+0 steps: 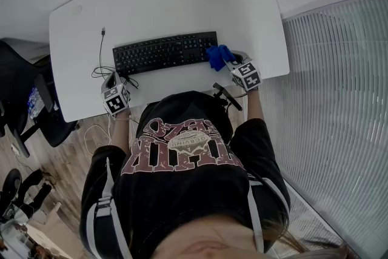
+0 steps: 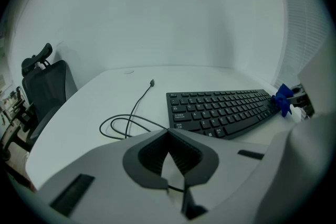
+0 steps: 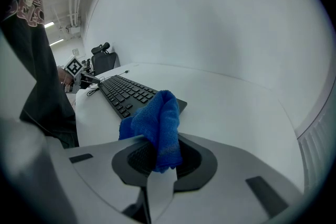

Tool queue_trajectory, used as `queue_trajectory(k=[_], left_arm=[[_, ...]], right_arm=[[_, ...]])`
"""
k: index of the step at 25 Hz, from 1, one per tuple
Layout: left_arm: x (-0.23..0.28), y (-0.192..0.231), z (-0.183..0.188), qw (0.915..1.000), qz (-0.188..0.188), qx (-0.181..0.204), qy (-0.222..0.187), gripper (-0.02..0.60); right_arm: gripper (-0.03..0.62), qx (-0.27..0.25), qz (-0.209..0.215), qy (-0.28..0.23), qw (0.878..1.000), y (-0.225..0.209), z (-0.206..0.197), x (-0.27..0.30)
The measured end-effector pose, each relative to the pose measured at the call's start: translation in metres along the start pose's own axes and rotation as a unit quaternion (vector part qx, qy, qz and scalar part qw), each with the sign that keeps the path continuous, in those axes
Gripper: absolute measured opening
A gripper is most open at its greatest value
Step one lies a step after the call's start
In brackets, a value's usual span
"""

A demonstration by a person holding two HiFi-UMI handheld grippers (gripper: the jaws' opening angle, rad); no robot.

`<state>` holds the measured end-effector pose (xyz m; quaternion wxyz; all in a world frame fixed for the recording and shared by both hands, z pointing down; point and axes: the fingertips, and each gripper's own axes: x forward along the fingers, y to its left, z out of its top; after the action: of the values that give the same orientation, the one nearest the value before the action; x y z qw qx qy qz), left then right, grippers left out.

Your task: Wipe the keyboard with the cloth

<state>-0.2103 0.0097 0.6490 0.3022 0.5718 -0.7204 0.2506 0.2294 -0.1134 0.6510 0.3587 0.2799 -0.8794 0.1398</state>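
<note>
A black keyboard (image 1: 163, 51) lies across the middle of the white desk (image 1: 170, 3). My right gripper (image 1: 232, 62) is shut on a bunched blue cloth (image 1: 219, 56), which rests at the keyboard's right end. In the right gripper view the cloth (image 3: 157, 120) stands up from between the jaws of that gripper (image 3: 157, 148), with the keyboard (image 3: 126, 94) running off to the left. My left gripper (image 1: 115, 77) sits at the desk's front left, just off the keyboard's left end. Its jaws (image 2: 168, 135) meet at the tips with nothing between them; the keyboard (image 2: 220, 110) lies ahead to its right.
A thin black cable (image 2: 128, 118) loops on the desk left of the keyboard, its plug (image 1: 102, 30) pointing to the back. A black office chair (image 1: 24, 94) stands off the desk's left edge. A ribbed pale wall (image 1: 339, 100) runs along the right.
</note>
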Motion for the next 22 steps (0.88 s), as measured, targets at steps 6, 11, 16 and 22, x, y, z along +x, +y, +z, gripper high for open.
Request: queue_trajectory(k=[6, 11, 16, 22], left_arm=[[-0.001, -0.002, 0.000, 1.0000, -0.001, 0.005, -0.003, 0.034], [-0.004, -0.004, 0.003, 0.9997, 0.005, 0.024, -0.005, 0.032], [-0.011, -0.007, 0.021, 0.9996, -0.002, 0.019, -0.023, 0.032], [-0.018, -0.022, 0.048, 0.9980, -0.022, 0.021, -0.055, 0.034]], right_arm=[[0.066, 0.012, -0.003, -0.007, 1.000, 0.000, 0.003, -0.004], [0.064, 0.021, -0.007, -0.028, 0.999, -0.001, 0.014, -0.013], [0.066, 0.042, -0.002, -0.061, 0.997, 0.005, 0.045, -0.025], [0.064, 0.053, 0.007, -0.098, 0.994, 0.017, 0.076, -0.033]])
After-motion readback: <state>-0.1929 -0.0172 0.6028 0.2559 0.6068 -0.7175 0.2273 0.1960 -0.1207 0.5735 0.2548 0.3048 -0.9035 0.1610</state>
